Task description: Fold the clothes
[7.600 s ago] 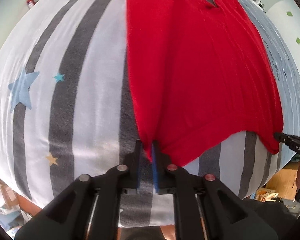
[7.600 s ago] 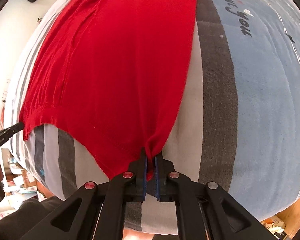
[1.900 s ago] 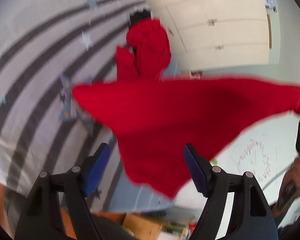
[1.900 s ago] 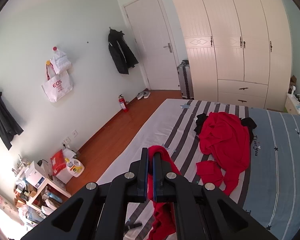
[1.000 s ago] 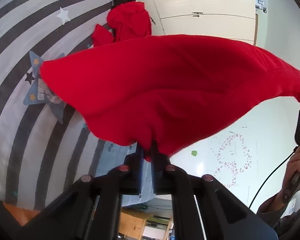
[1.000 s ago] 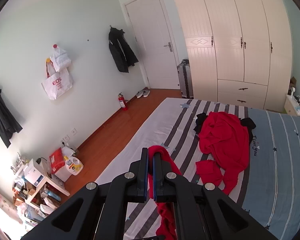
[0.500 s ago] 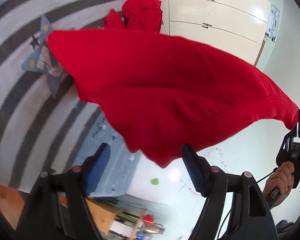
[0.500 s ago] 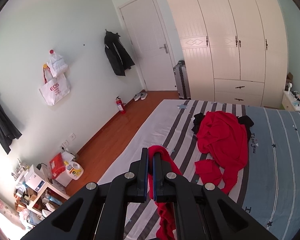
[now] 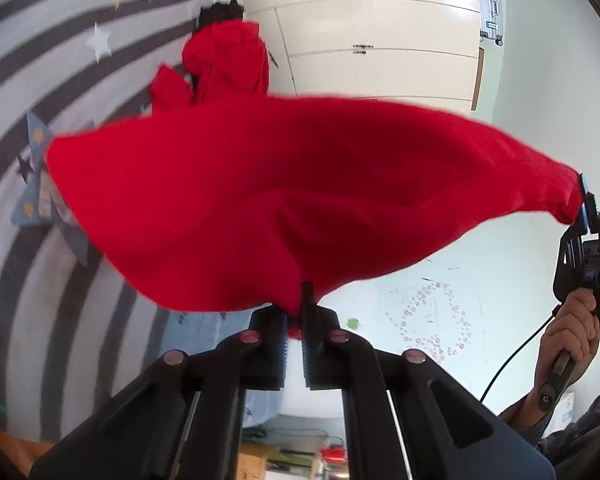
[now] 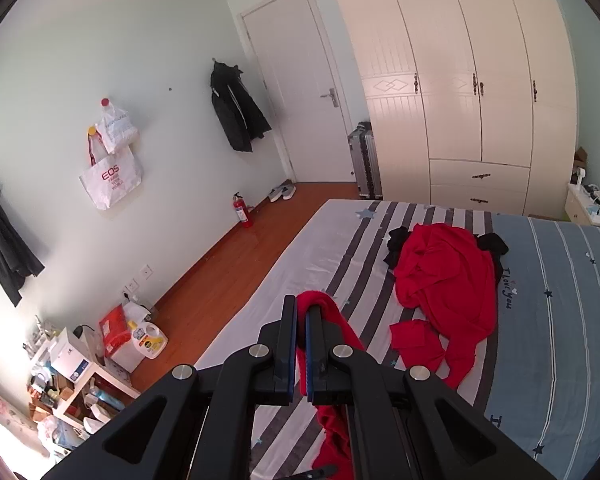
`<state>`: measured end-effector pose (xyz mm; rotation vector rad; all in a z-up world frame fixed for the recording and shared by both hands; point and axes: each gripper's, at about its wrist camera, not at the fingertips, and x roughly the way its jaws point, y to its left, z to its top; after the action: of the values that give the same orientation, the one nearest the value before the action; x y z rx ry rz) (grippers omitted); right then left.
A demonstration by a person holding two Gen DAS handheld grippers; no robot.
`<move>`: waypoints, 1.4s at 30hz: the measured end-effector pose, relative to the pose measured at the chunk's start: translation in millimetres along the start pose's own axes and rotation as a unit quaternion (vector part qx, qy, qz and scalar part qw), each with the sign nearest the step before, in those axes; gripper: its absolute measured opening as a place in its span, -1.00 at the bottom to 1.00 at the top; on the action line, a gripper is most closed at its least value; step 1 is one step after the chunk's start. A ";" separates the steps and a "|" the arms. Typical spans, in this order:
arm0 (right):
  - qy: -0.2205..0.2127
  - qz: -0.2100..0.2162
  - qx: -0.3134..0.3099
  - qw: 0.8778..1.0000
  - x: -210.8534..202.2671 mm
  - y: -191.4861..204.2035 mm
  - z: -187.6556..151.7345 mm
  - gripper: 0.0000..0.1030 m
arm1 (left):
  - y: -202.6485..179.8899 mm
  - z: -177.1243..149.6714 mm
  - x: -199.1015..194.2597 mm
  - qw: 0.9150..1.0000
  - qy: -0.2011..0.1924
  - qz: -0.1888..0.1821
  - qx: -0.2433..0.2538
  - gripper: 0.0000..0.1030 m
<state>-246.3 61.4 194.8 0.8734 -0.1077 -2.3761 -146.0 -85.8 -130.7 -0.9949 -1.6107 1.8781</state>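
A white tote bag hanging on the pale wall reads "EOS" in red, with smaller lines beneath too small to make out, and the blue part of the bed cover carries the dark script "I love you" beside the heap of red clothes. The yellow-capped detergent jug on the floor has a label, but its print cannot be read. The left gripper points nearly level out over the striped bed, and its fingers have just closed again on the lower edge of the red garment, with a fold of red cloth pinched between the blue pads. The garment hangs spread in the air above the bed, stretched across to the right gripper, which the left wrist view shows at the far right, clamped on the opposite corner. The person's right hand wraps the handle under that gripper, a black cable trailing down from it. In the right wrist view the right gripper tilts downward toward the bed, its fingers pressed together on a bunch of the red garment that drapes down beneath them. A smaller red piece lies flat just beside the heap.
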 end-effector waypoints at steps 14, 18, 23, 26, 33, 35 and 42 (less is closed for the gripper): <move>-0.064 -0.040 0.028 0.997 -47.0 -41.3 10.9 -0.94 | -192.3 117.0 -130.7 0.958 -0.125 0.147 0.213 -0.95; -0.110 -0.057 0.037 0.992 -80.1 -52.5 39.8 -0.94 | -304.6 156.7 -145.0 0.930 -0.142 0.147 0.307 -0.95; -0.191 -0.068 0.022 0.979 -135.4 -55.3 107.0 -0.94 | -452.3 189.5 -151.8 0.887 -0.169 0.134 0.409 -0.95; -0.237 -0.084 0.014 0.968 -166.3 -57.6 157.2 -0.95 | -523.7 202.3 -153.6 0.871 -0.185 0.122 0.438 -0.95; -0.337 -0.119 -0.008 0.934 -251.4 -44.4 251.8 -0.95 | -681.3 186.1 -165.8 0.820 -0.223 0.105 0.517 -0.95; -0.353 -0.125 -0.011 0.927 -271.5 -40.1 268.3 -0.95 | -706.1 178.5 -167.7 0.813 -0.225 0.106 0.526 -0.95; -0.363 -0.144 -0.021 0.920 -298.9 -35.7 300.5 -0.95 | -750.2 162.1 -163.6 0.790 -0.229 0.115 0.556 -0.95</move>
<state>-267.9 221.3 588.3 -0.0639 -0.2300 -2.8536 -246.5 -160.7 643.9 -0.1876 -0.2702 2.7722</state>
